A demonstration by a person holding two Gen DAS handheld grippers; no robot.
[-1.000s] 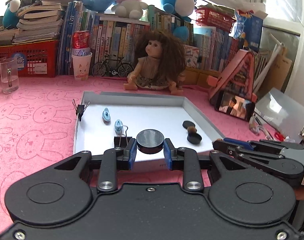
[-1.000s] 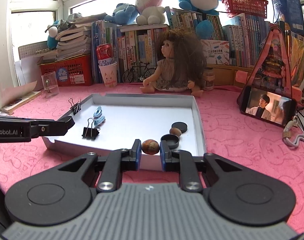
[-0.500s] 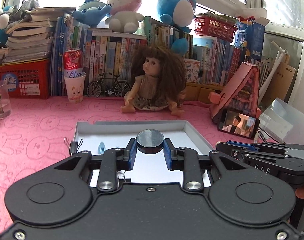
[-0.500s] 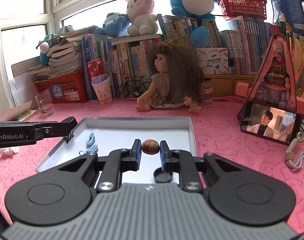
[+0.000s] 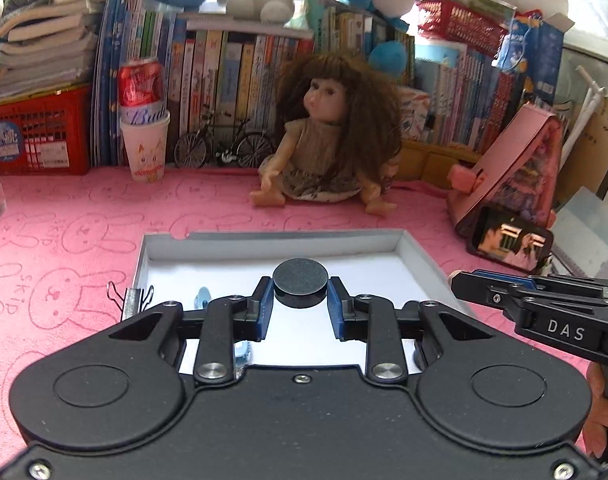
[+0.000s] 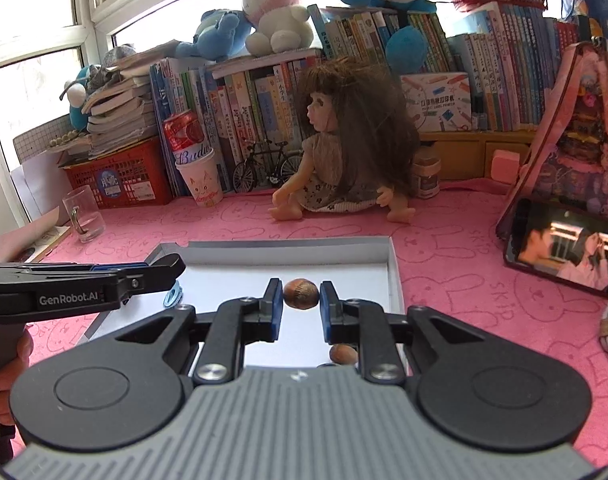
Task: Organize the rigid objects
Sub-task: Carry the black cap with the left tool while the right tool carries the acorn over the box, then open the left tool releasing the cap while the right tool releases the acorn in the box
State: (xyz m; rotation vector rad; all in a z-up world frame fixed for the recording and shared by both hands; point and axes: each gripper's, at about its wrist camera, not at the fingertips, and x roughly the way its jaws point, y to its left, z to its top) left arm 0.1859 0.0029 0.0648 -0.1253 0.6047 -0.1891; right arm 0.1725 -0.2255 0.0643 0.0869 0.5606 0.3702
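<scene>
While the left claw (image 5: 300,308) grips a black disc (image 5: 300,283), the right claw (image 6: 300,306) pinches a nut (image 6: 300,299)

Both views are lit brightly by daylight from the blown-out white-framed windows (image 6: 44,20) behind the bookshelf, while edges are bowed by fisheye distortion and slightly softened by blur.

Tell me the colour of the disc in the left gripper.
The disc is black, clearest in the left wrist view.

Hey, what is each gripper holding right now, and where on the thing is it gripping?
The left gripper pinches a black round disc by its opposite side edges. The right gripper pinches a brown nut across its two ends.
</scene>
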